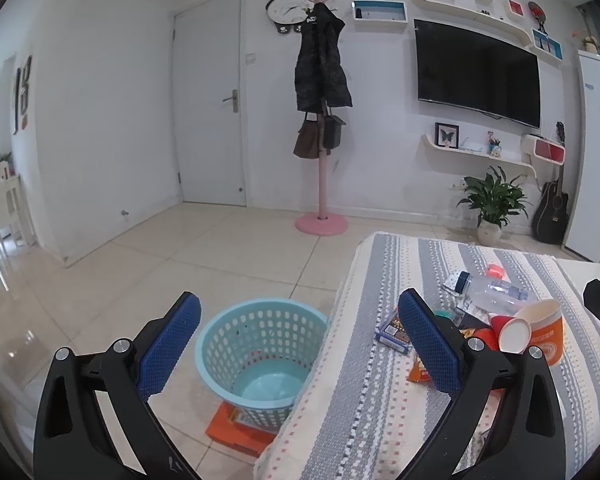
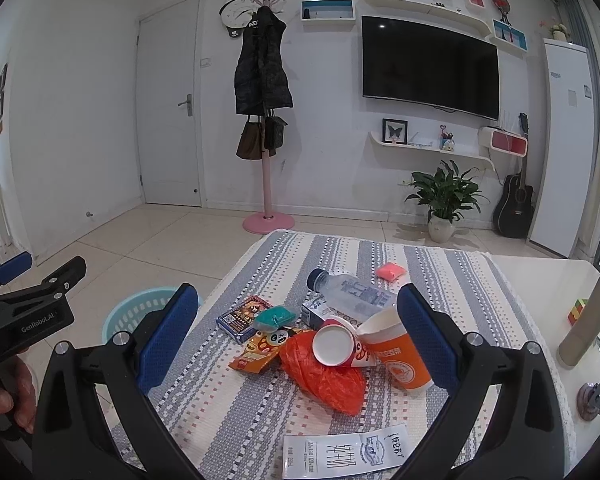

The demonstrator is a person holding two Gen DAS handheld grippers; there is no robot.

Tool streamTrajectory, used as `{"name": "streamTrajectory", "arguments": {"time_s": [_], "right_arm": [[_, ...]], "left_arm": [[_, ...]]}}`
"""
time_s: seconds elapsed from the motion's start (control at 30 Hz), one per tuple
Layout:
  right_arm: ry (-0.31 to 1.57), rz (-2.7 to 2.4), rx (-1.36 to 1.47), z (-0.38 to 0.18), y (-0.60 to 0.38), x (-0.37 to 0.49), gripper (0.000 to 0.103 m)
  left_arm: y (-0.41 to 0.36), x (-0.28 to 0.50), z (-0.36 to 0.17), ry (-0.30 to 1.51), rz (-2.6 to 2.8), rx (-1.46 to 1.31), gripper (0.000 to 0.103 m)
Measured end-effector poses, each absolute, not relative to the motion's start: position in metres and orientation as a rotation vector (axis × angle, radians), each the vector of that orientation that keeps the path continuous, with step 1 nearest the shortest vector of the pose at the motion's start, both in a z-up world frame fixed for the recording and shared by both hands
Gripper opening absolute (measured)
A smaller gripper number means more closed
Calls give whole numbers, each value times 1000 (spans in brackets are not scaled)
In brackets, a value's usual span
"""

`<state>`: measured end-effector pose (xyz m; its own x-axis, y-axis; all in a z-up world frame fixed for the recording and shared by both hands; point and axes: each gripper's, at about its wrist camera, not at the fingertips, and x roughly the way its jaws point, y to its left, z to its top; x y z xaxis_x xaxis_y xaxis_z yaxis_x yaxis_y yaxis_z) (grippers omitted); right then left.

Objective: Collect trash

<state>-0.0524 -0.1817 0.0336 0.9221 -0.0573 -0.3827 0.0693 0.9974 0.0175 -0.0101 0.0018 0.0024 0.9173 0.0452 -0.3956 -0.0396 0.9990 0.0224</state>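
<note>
A: What can't you make out?

B: In your right wrist view the basket is half hidden behind a finger, and the milk pouch is cut off by your gripper. The print on the snack packet is too small to read.

A: Count the trash.

B: On the striped cloth: one clear bottle, two paper cups, the orange cup and a smaller red-and-white cup on its side, one orange plastic bag, one card box, one teal lump, one pink lump.

A: And the tongs?

B: Your left gripper is spread wide, holding nothing, above the basket and the table edge. Your right gripper is equally wide, empty, the pile between its fingers.
</note>
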Motion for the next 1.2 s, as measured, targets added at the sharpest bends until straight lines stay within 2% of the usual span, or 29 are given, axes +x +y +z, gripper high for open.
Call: {"name": "streamTrajectory", "arguments": {"time_s": [1.2], "right_arm": [[403,-85,52,35,-197,-55,96]], "left_arm": [[4,-8,-4,449,-24,-22,96]]}}
